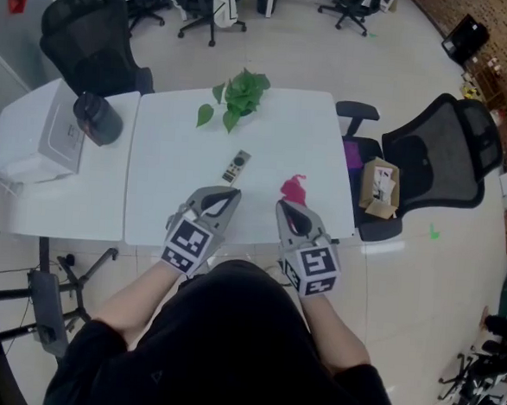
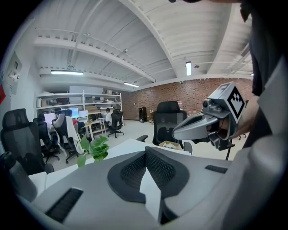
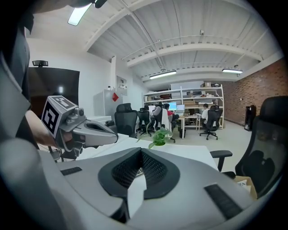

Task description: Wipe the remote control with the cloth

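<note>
Hidden or unclear: neither gripper view shows the remote control or the cloth, because each gripper's own jaws fill the lower frame. In the head view the remote's buttons are too small to make out. The person's head and both grippers cover part of the near bench edge.

Count: one remote control [image 1: 236, 167], one pink cloth [image 1: 294, 190], one potted plant [image 1: 239, 97], two grippers.

Left gripper [image 1: 228, 199] [image 2: 145, 155]: jaws together at the tip, nothing between them. It is raised over the near bench [image 1: 164, 174], just short of the remote.

Right gripper [image 1: 289, 212] [image 3: 141, 155]: jaws together, empty, with the tip just beside the cloth.

The remote lies mid-bench and the cloth lies to its right, the two apart.

Room: bare bench left of the remote and between the remote and the plant. The cloth sits in from the right edge, and an office chair [image 1: 447, 155] stands beyond that edge.
</note>
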`<state>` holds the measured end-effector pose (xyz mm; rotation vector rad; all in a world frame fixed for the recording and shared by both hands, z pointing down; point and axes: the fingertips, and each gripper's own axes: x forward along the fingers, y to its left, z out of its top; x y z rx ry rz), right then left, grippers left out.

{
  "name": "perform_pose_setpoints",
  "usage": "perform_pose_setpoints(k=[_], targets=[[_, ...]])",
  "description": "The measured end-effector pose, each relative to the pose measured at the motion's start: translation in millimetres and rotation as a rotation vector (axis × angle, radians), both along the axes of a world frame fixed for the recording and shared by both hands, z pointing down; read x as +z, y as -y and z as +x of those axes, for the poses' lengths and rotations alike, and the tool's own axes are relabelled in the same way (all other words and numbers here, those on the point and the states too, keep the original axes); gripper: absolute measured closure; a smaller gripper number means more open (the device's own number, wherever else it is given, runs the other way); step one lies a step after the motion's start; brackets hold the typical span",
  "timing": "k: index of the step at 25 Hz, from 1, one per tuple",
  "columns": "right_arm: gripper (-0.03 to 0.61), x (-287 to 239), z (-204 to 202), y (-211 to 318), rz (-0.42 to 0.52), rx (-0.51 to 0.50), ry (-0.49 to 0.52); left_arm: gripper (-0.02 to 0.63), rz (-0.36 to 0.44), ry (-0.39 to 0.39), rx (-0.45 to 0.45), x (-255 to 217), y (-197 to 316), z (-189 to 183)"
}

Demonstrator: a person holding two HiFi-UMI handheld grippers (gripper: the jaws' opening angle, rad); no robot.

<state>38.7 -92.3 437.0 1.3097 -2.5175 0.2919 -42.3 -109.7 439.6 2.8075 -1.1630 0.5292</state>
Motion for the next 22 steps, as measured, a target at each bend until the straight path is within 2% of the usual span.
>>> perform_pose_setpoints(k=[22], targets=[[0.571, 1.9, -4.6, -1.0, -0.007, -0.021, -0.008, 0.614, -0.007, 0.015, 0.013, 3.8, -1.1, 7.2]])
